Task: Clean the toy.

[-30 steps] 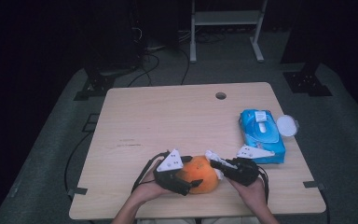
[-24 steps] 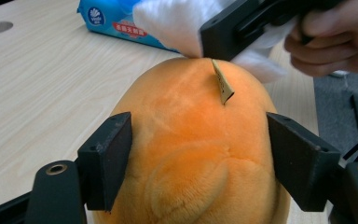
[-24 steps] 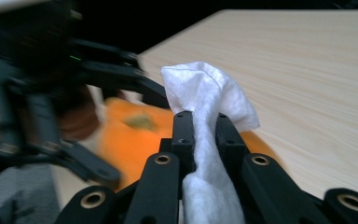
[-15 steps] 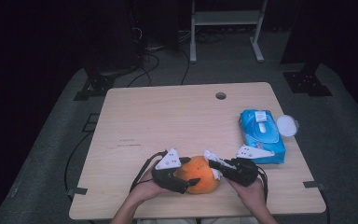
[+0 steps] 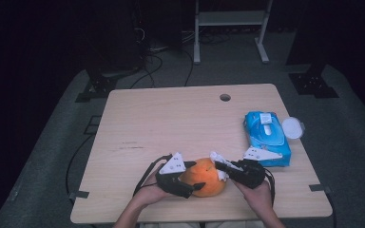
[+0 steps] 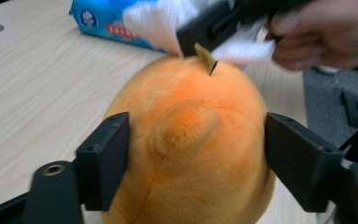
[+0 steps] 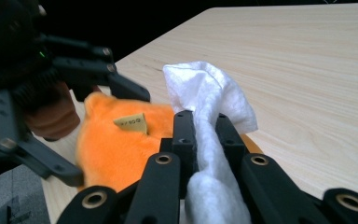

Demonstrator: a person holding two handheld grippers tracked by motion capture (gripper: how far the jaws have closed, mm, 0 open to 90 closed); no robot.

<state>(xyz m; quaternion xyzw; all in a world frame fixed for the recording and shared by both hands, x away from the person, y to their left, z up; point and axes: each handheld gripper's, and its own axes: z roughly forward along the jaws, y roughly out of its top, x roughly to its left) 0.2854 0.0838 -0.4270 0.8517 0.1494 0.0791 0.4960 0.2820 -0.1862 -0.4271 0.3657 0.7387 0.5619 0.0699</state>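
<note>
Your left fingers clamp the sides of an orange plush toy, while your right fingers are closed on a white wipe.

High view: the toy sits at the near edge of the desk, between your left gripper and right gripper. A blue pack of wipes lies just beside your right hand, with a white lid at its far side.

Left gripper view: the fabric bulges between the black pads, so the toy looks soft and light. A small paper tag stands at its top, where the wipe meets it. Hold it by the flanks, as here, firmly enough that it cannot roll.

Right gripper view: the wipe rises limp and crumpled above the pinch, against the orange fur near the tag. It will likely fold and drag, so press gently.
</note>
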